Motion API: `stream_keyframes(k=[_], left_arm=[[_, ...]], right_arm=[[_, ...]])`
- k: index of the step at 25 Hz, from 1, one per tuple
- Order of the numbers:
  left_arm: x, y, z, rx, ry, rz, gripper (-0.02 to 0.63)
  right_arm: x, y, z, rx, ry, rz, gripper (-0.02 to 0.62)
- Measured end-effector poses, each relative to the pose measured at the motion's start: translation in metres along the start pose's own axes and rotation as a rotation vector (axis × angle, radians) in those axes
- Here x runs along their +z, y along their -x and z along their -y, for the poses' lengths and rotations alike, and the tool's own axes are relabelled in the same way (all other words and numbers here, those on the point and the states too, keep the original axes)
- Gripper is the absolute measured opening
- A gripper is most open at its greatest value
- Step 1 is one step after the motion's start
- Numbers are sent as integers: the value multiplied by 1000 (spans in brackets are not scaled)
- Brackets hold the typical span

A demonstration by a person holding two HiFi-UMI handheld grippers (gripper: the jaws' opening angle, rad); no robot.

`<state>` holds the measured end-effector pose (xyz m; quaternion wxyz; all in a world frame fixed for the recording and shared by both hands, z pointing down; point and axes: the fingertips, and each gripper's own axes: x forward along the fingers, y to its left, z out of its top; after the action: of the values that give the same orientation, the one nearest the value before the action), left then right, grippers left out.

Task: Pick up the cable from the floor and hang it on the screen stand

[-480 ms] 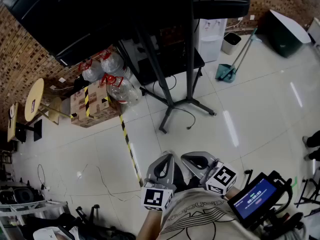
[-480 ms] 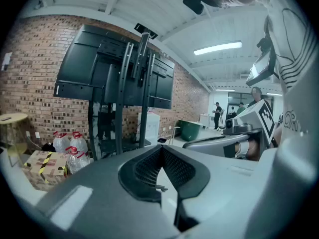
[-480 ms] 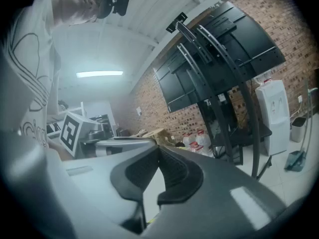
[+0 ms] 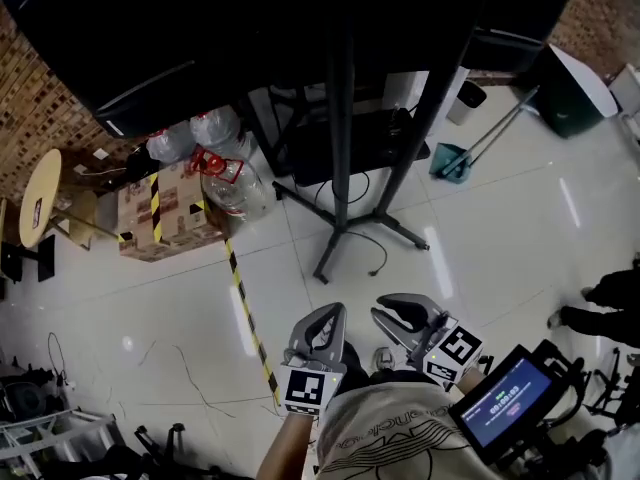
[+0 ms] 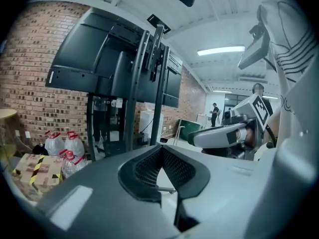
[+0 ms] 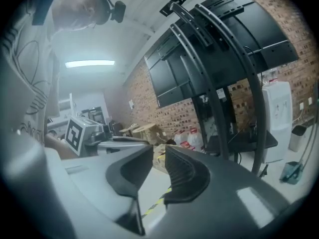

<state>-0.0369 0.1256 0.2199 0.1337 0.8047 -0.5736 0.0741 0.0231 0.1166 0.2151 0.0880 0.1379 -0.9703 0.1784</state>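
My left gripper [image 4: 318,320] has its ribbed black pads pressed together, with nothing in them. Ahead of both grippers, on the glossy white tile floor [image 4: 500,228], the thin black cable [image 4: 385,253] curls out from the dark metal feet of the screen stand [image 4: 340,118], loose end pointing toward me. My right gripper [image 4: 405,313] looks nearer that end, its 2 jaws slightly apart around nothing.
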Motion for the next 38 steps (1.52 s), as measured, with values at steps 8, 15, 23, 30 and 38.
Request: stream_keyframes(k=[8, 15, 23, 30, 38], left_arm=[[-89, -99, -56, -55, -5, -191, 20], [-248, -212, -46, -195, -19, -285, 20], [-452, -315, -57, -406, -113, -407, 20], [-603, -366, -67, -565, -147, -479, 138], [-646, -406, -93, -508, -97, -426, 92]], right_arm=[[-79, -41, 119, -121, -57, -105, 78], [-239, -71, 224, -147, -88, -155, 87], [-449, -97, 333, -126, -28, -291, 189], [-640, -127, 395, -60, 225, -491, 192], [-790, -141, 422, 85, 598, -879, 213]])
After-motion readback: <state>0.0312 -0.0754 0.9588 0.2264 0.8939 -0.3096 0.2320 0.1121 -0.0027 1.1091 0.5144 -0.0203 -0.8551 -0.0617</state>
